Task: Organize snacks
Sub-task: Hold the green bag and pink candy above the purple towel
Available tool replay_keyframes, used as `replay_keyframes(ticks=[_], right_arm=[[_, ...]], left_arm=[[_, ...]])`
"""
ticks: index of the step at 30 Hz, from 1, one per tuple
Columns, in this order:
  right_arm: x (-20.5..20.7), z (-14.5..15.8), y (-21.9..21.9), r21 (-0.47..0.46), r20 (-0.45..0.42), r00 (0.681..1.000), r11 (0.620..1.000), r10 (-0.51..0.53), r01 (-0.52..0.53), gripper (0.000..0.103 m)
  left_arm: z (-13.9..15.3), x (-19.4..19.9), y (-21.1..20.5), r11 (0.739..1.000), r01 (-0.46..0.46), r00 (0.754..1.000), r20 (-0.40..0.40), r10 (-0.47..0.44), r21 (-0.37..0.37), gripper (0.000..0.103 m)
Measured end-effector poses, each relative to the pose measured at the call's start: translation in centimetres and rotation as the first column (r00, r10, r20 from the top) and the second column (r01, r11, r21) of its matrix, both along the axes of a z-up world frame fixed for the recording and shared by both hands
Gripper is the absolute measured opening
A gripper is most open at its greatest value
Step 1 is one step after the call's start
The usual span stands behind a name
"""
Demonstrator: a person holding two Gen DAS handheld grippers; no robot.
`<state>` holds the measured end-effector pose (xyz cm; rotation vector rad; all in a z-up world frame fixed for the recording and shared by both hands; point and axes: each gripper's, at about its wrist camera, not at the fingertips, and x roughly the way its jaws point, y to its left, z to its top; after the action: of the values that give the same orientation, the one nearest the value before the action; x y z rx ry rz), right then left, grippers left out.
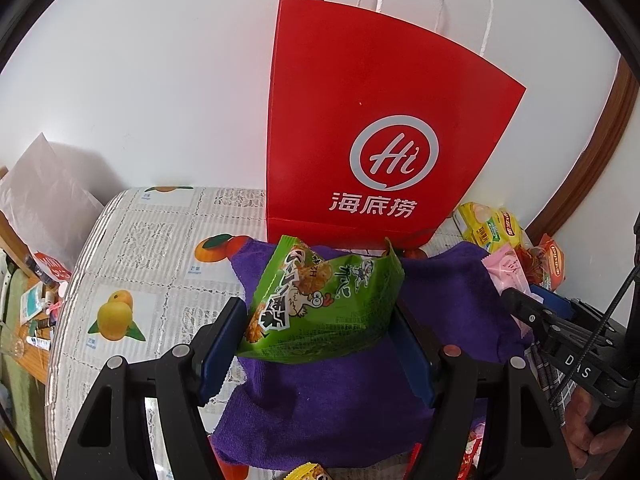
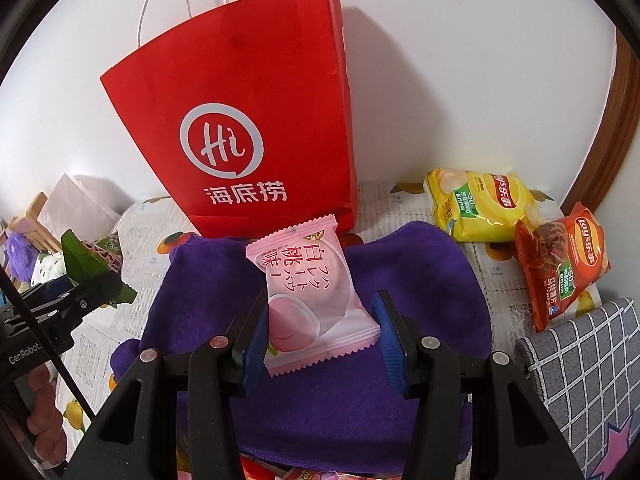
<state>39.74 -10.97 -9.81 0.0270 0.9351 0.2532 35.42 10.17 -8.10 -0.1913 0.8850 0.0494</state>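
1. The red paper bag (image 1: 372,120) stands upright against the white wall (image 1: 160,80), at the back of the desk (image 1: 160,240). It is the landmark here.
2. The left tongs (image 1: 320,344) are clamped on a green snack pack (image 1: 320,304), held up just in front of the bag. The pack's long side runs left to right and it tips down to the left.
3. The right tongs (image 2: 320,340) grip a pink peach snack pack (image 2: 312,300), also just in front of the bag. Its long side points from the tongs toward the bag.
4. A purple cloth (image 2: 400,280) lies on the desk below both packs, touching the bag's foot.
5. A yellow chip bag (image 2: 480,204) and an orange chip bag (image 2: 560,264) lie to the right of the bag.
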Motion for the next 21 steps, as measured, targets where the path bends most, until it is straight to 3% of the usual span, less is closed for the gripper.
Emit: replay_keyframes(ticks=[21], right_arm=[[0.05,-0.34,0.48,-0.017,-0.012,1.000,1.000,0.020,-0.020,0.050]], left_arm=[[-0.13,0.10,0.15,1.000,-0.002,1.000,-0.003,0.002,-0.002,0.070]])
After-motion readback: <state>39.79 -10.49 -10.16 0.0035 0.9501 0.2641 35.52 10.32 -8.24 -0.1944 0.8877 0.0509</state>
